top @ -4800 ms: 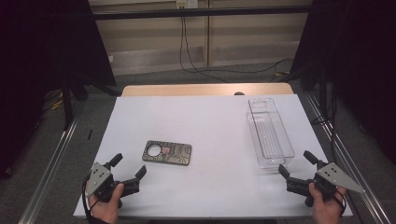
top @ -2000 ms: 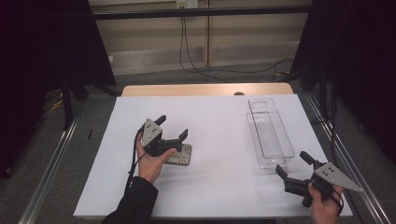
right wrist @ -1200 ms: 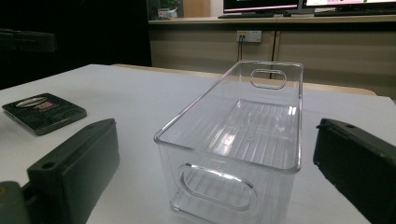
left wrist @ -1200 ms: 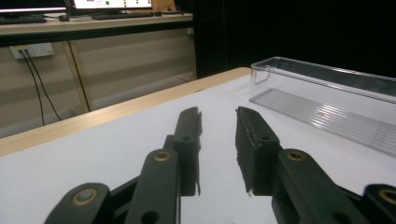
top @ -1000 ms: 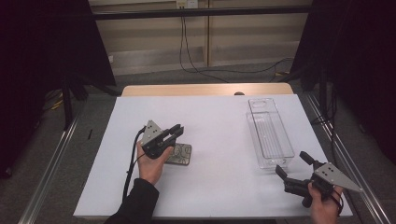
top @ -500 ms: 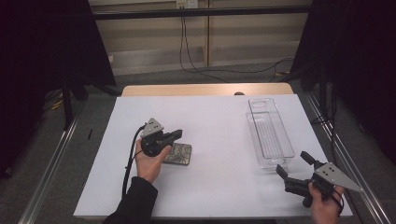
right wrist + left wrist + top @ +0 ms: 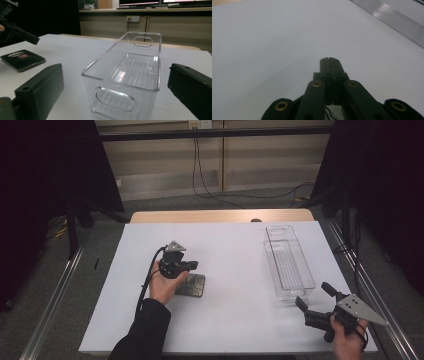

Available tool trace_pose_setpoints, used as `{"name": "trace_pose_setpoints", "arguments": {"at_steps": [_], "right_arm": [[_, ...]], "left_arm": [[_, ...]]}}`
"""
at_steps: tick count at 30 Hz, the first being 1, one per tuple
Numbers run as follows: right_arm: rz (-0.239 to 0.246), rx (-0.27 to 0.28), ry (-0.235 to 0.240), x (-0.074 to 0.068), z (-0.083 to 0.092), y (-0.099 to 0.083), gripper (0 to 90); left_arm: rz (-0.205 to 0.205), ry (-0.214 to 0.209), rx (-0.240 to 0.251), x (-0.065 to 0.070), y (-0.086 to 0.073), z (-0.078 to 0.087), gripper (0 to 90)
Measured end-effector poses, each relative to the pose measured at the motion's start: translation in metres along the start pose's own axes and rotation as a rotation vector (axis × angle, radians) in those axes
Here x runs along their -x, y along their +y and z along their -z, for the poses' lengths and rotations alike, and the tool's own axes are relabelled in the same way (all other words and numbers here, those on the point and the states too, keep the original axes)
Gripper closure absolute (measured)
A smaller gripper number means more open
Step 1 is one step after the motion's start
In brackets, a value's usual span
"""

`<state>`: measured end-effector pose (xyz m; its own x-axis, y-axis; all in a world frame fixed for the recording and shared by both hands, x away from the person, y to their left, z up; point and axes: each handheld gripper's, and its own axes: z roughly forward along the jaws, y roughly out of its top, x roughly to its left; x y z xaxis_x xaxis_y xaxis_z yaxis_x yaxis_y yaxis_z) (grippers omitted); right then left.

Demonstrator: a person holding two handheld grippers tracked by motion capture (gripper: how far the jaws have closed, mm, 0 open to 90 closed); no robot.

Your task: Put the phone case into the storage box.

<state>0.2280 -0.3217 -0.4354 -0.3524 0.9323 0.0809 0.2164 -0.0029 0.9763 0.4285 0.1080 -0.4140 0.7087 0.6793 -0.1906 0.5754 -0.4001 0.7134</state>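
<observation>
Left gripper (image 7: 192, 265) (jaws now together) seemingly rose.

High view: above, looking forward-down on white table (image 7: 240, 270). Right gripper view: low, close to clear bin (image 7: 130, 72), also in high view (image 7: 289, 269). Left gripper view: close over table, direction unclear.

- The white desk (image 7: 235, 250) lies bare across its middle, between the flat dark rectangular case (image 7: 191, 285) at the left and the clear plastic oblong bin (image 7: 289, 267) at the right, which stand well apart.
- The bin stands just beyond the right claw (image 7: 315, 299), squarely between its spread jaws in the right gripper view.
- The left claw (image 7: 192, 265), jaws pressed together, hangs over the case's far edge.
- Ahead of it, the left gripper view shows bare desk up to a metal rail (image 7: 397, 27).
</observation>
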Motion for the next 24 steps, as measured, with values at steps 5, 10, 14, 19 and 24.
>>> {"name": "trace_pose_setpoints", "arguments": {"at_steps": [5, 10, 14, 19, 24], "right_arm": [[0.000, 0.000, 0.000, 0.000, 0.000, 0.000, 0.0], [0.006, -0.002, 0.003, 0.000, 0.000, 0.000, 0.0], [0.005, -0.001, 0.003, 0.000, 0.000, 0.000, 0.0], [0.005, -0.004, 0.004, 0.000, 0.000, 0.000, 0.0], [0.002, -0.004, 0.002, 0.000, 0.000, 0.000, 0.0]], "left_arm": [[0.018, 0.006, -0.054, 0.001, 0.003, -0.016, 90.0], [0.019, 0.024, -0.076, 0.005, 0.003, -0.025, 90.0], [0.030, 0.030, -0.099, 0.007, 0.000, -0.031, 90.0], [0.033, 0.032, -0.117, 0.007, -0.002, -0.036, 90.0], [0.035, 0.044, -0.111, 0.010, -0.003, -0.042, 90.0]]}}
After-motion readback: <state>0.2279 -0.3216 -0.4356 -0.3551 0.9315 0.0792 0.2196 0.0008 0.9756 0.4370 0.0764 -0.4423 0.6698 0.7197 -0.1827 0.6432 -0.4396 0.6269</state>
